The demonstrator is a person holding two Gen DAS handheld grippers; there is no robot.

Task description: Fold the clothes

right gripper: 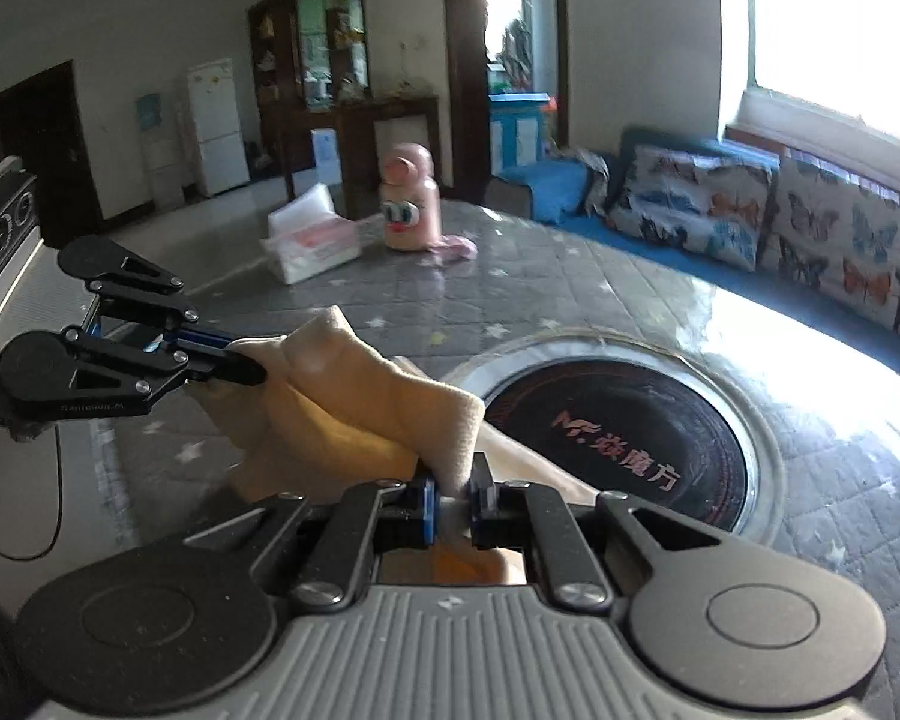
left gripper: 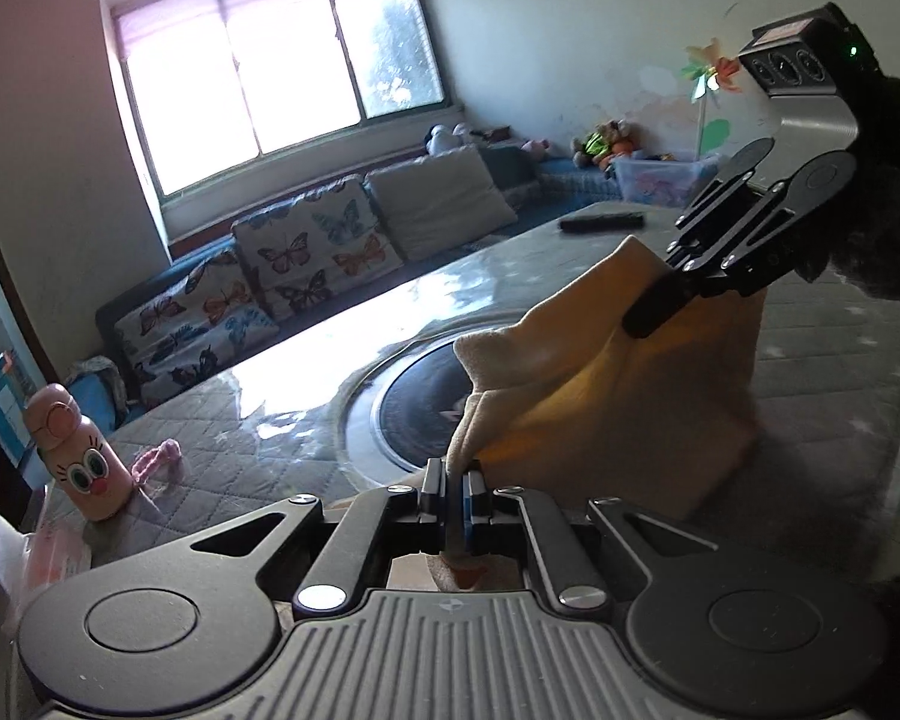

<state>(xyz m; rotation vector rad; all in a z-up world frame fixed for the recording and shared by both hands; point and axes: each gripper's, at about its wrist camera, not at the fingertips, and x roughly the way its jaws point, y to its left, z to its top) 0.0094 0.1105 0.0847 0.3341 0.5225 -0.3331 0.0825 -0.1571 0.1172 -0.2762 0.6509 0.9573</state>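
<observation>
A cream-yellow garment hangs above the quilted table, held up between both grippers. My left gripper is shut on one edge of it at the bottom of the left wrist view. My right gripper is shut on the other edge, up and to the right. In the right wrist view my right gripper pinches the garment, and my left gripper grips it at the left. The cloth sags between them.
The table has a quilted grey cover and a round black inset cooktop. A pink cartoon bottle and a white tissue pack stand at its far side. A dark remote lies on the table. A sofa with butterfly cushions runs under the window.
</observation>
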